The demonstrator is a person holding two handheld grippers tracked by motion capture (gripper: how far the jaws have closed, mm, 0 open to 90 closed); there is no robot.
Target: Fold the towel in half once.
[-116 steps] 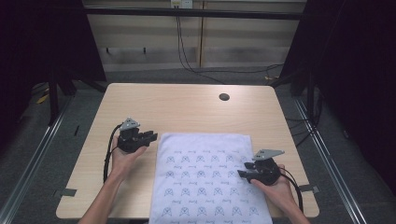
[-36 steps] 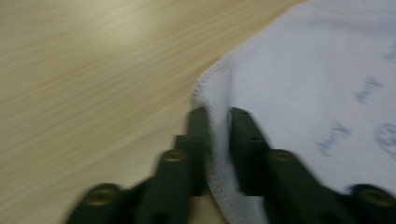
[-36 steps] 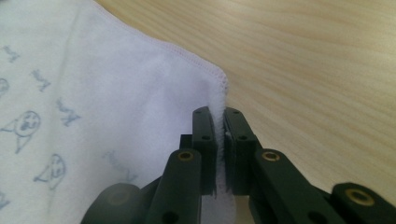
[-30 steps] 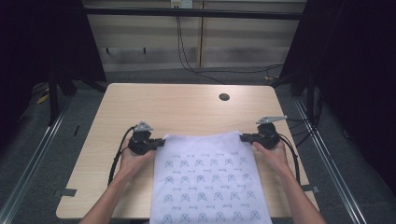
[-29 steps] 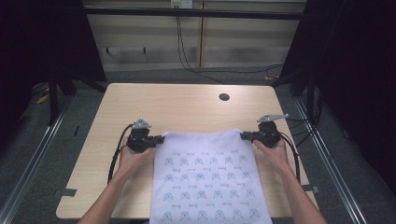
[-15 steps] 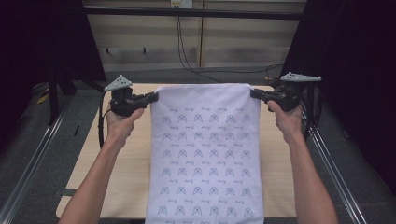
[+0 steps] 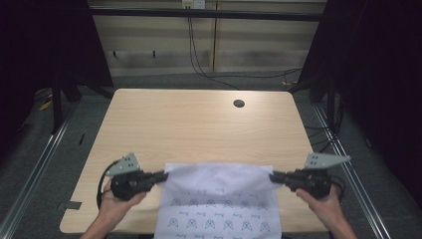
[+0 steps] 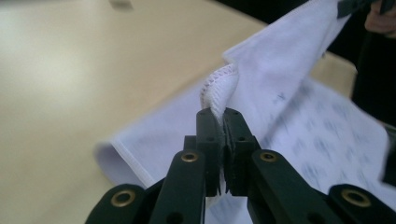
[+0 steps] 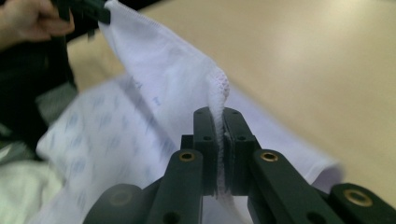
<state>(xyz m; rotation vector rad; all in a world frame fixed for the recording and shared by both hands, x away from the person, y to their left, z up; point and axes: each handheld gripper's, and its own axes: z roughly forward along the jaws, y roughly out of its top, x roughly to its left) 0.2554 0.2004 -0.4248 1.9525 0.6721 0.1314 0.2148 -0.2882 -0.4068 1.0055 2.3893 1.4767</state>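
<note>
A white cloth (image 7: 219, 199) printed with small blue figures lies over the near edge of the table (image 7: 199, 124), its far edge lifted and folded toward me. My left gripper (image 7: 164, 175) is shut on the cloth's left corner (image 8: 219, 91), seen pinched between the jaws in the left gripper view. My right gripper (image 7: 271, 176) is shut on the right corner (image 9: 217, 91). The cloth (image 8: 299, 107) stretches between the two grippers, a little above the tabletop. In the right gripper view the cloth (image 9: 140, 107) hangs toward the other hand (image 9: 28, 18).
A round cable hole (image 7: 239, 103) sits at the table's far right. Metal rails (image 7: 45, 164) run along both sides of the table on the floor. Cables (image 7: 199, 55) hang down the back wall.
Both grippers have come back toward me and down from the far edge of the table, bringing the cloth's far edge with them, so the cloth now folds over itself near the front.
</note>
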